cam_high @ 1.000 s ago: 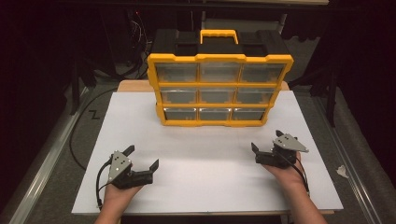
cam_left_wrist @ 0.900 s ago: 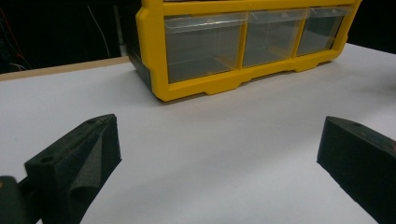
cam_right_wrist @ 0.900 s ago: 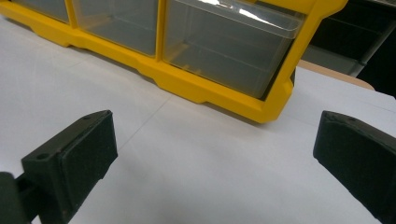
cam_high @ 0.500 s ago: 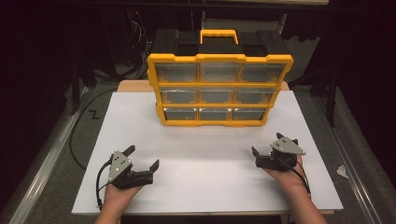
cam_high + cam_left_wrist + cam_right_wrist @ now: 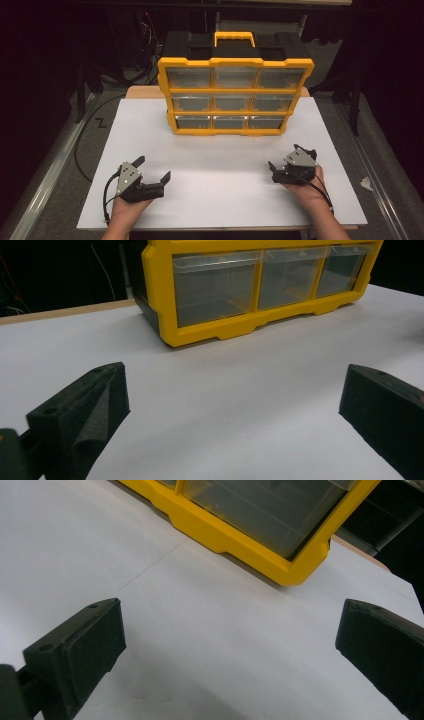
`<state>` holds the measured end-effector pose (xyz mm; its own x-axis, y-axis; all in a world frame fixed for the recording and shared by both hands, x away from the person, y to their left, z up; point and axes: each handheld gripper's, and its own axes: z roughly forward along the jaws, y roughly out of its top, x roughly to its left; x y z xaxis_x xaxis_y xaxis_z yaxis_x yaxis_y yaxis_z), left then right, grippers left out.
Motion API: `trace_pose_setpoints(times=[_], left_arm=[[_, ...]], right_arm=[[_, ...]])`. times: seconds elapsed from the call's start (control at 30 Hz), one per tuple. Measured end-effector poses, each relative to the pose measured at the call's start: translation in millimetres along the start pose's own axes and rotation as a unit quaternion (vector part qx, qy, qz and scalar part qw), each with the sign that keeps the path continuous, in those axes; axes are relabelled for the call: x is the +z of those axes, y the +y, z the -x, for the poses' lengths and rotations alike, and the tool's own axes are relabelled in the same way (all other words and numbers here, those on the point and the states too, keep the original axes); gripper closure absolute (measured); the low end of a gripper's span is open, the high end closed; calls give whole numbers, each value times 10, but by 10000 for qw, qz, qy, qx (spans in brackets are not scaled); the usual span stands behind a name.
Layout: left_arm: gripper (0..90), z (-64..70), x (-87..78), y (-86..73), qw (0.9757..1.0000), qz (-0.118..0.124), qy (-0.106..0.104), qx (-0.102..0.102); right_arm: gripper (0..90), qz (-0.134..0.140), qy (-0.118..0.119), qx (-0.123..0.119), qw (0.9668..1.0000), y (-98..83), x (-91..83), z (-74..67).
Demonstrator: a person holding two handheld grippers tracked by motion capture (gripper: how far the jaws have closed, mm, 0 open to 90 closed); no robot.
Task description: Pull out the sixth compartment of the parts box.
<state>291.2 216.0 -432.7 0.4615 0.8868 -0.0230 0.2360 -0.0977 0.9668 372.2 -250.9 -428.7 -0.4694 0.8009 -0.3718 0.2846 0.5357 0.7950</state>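
A yellow and black organiser case (image 5: 235, 82) with clear drawers in three rows stands upright at the far middle of the white table (image 5: 220, 165). My left gripper (image 5: 152, 168) rests near the front left, open, nothing between its jaws. Near the front right, my right gripper (image 5: 285, 156) is open too and holds nothing. In the left gripper view the case's bottom drawers (image 5: 260, 285) lie ahead, beyond both black jaws. The case's lower right corner (image 5: 295, 567) shows in the right gripper view, ahead of wide-apart jaws.
A black cable (image 5: 80, 150) loops on the floor left of the table. A metal rail (image 5: 50, 165) runs along the left side. Dark equipment and wires stand behind the case. White tabletop spreads between the grippers and the case.
The right gripper has shifted slightly toward the front edge. The left gripper has stayed put.
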Motion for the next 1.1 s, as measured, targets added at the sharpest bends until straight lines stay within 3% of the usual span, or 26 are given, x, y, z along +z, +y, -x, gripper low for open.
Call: trace_pose_setpoints(times=[0.5, 0.8, 1.1], left_arm=[[4, -7, 2, -5, 10000, -10, -7, -17], [4, -4, 2, -5, 10000, -14, -14, 4], [5, -1, 5, -7, 10000, -29, -25, 44]], right_arm=[[11, -274, -233, -611, 9975, -6, 21, -76], [11, -374, -409, -1180, 9915, 9, 23, -139], [11, -436, -518, -1557, 9855, 29, 15, -195]])
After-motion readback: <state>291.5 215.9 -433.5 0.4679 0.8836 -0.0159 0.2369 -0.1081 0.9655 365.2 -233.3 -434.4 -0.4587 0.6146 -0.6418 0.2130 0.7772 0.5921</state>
